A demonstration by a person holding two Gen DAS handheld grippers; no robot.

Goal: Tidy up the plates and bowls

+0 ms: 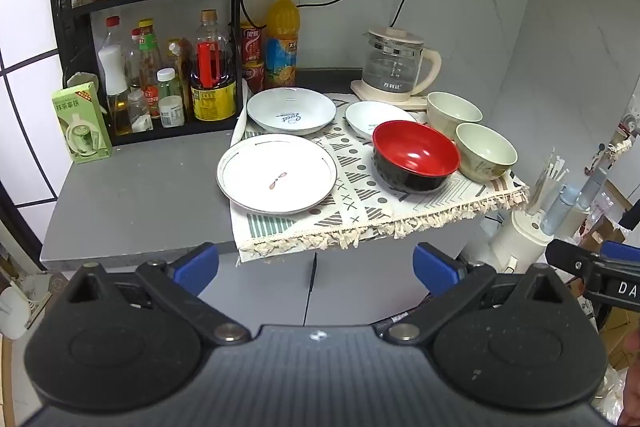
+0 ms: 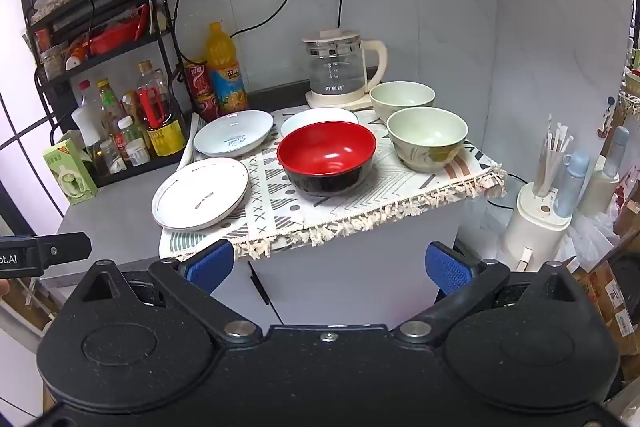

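Observation:
On a patterned cloth [image 1: 352, 203] [image 2: 348, 203] lie a flat white plate [image 1: 277, 179] [image 2: 202, 193], a deep white plate marked "Sweet" [image 1: 291, 109] [image 2: 233, 133], a smaller white plate [image 1: 370, 119] [image 2: 312, 117], a red-and-black bowl [image 1: 415, 159] [image 2: 327, 157] and two pale green bowls [image 1: 485, 151] [image 1: 453, 113] [image 2: 427, 139] [image 2: 402, 99]. My left gripper [image 1: 316, 269] is open and empty, in front of the counter's edge. My right gripper [image 2: 328, 265] is open and empty, also short of the counter.
A black rack of bottles [image 1: 160, 75] [image 2: 116, 123] stands at the left, a green carton [image 1: 82, 125] beside it. A glass kettle [image 1: 394, 67] [image 2: 340, 71] and an orange juice bottle [image 1: 282, 39] stand at the back. A white appliance with utensils [image 2: 540, 219] stands right of the counter.

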